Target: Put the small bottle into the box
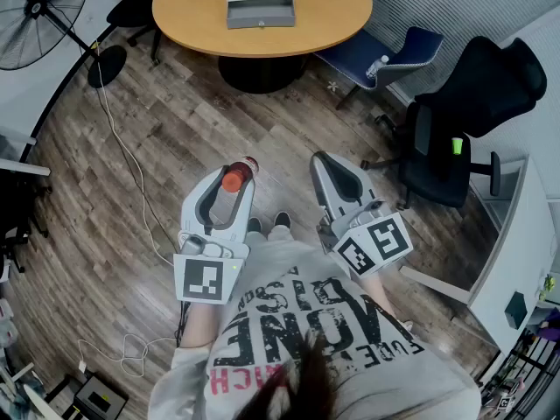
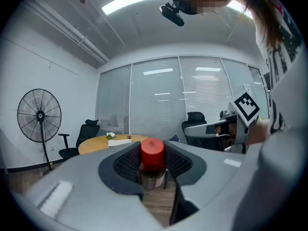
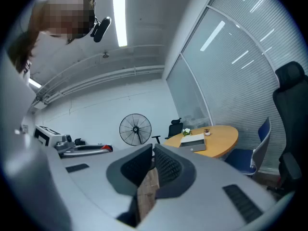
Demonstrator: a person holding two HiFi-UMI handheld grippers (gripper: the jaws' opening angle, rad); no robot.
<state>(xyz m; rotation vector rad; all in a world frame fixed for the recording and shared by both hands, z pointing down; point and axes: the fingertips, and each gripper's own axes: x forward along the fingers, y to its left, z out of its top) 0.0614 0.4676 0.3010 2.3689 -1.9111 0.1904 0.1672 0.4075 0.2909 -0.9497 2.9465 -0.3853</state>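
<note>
Floorboards (image 1: 175, 129) take up most of the head view, and the person stands on them well short of the round desk (image 1: 337, 20) at the top of that view. The grey box (image 1: 260, 3) sits on the desk near its middle, a black office chair (image 1: 464, 121) and a blue chair (image 1: 389, 59) off to the right of it, a standing fan (image 1: 39, 11) to the left.

Both tools are held out at waist level. The left hand-held gripper (image 1: 236, 173) is clamped on the small bottle (image 2: 152, 154), its ribbed pads pressing on either side just under the red cap. The right hand-held gripper (image 3: 153, 148) has its jaws drawn almost together with nothing between them, only floor showing through the slit.

So the bottle is in the left tool, well apart from the box and not yet over the desk. Its long axis seems to run roughly upright across the jaws, cap end up, perhaps tipped back toward the holder. The box lies straight ahead of the left tool and slightly to its right. The coming move is probably a walk forward to carry the bottle over the box.
</note>
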